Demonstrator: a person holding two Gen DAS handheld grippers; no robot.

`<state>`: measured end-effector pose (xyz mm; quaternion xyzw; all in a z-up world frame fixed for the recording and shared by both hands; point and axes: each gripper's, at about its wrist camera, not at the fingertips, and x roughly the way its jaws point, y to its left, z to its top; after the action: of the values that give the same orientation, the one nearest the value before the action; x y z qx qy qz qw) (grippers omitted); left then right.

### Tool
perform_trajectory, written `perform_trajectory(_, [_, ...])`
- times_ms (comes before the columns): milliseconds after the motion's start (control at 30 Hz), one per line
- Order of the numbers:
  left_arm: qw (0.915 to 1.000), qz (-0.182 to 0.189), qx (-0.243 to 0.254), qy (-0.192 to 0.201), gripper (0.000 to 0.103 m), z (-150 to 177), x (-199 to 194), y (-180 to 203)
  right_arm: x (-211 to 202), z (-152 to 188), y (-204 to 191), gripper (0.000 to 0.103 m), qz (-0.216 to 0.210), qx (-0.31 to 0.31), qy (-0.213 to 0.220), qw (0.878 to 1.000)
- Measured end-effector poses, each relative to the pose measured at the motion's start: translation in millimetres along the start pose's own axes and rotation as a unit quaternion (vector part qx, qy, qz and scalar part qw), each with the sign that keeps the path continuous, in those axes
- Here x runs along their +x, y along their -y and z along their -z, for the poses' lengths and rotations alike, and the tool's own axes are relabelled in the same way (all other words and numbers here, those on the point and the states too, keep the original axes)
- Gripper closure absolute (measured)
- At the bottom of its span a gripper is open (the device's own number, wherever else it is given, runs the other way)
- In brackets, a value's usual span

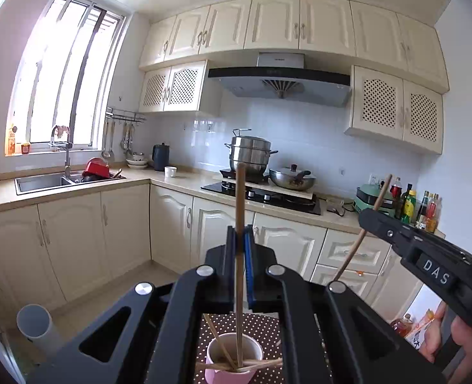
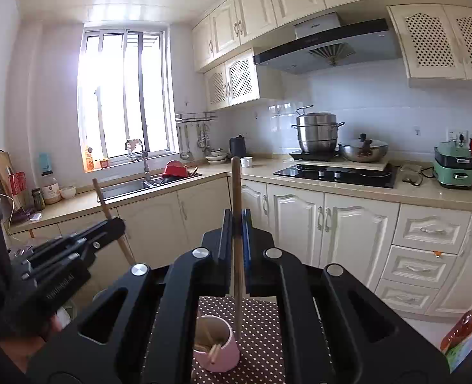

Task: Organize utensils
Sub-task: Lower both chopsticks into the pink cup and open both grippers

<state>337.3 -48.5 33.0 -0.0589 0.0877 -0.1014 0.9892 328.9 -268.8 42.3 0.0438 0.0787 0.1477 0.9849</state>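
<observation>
A person stands in a cream-coloured kitchen holding a pair of black tongs in each hand, both raised above a small surface covered by a brown cloth with white dots (image 1: 261,323).

Seen from the left wrist, the left tongs (image 1: 239,240) are closed tight on a single wooden chopstick (image 1: 239,256), which stands nearly upright between the blue-lined jaws. Its lower end reaches down toward a pink cup (image 1: 234,361) on the dotted cloth; whether the tip is inside the cup or just above it cannot be told. Several more chopsticks (image 1: 236,366) lie crossed in and over the cup's mouth. To the right in this view, the right tongs (image 1: 368,216) hold their own chopstick at a slant, and part of the person's hand (image 1: 440,336) shows beneath them.

Seen from the right wrist, the right tongs (image 2: 236,224) are likewise clamped shut on a wooden chopstick (image 2: 236,240), held almost vertical (its top blurred). Its lower end hangs just beside the pink cup (image 2: 216,348), to the cup's right, over the dotted cloth (image 2: 261,326). A few chopsticks (image 2: 212,344) rest inside the cup. The left tongs (image 2: 116,224) appear at the left, gripping their slanted chopstick.

Behind, a sink (image 1: 44,182), a hob (image 1: 268,196) with steel pots (image 1: 250,156), and a range hood (image 1: 280,80) line the far wall.
</observation>
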Motion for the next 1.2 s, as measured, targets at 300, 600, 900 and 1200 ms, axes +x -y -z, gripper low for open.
perform_trajectory(300, [0.9999, -0.005, 0.001, -0.011, 0.097, 28.6, 18.7, -5.0, 23.8, 22.4, -5.1, 0.097, -0.034, -0.002, -0.021, 0.999])
perform_trajectory(600, [0.9983, 0.008, 0.011, -0.057, 0.097, 61.9, 31.9, -4.1, 33.0, 46.8, -4.0, 0.097, -0.040, -0.007, -0.062, 0.997])
perform_trajectory(900, [0.9961, 0.004, 0.033, -0.082, 0.097, 88.5, 37.2, -3.9, 39.2, 70.6, -1.8, 0.097, -0.043, -0.001, -0.100, 0.994])
perform_trajectory(1200, [0.9947, 0.016, 0.037, -0.094, 0.097, 100.3, 40.9, -5.5, 37.0, 77.7, -0.8, 0.096, -0.040, 0.015, -0.105, 0.994])
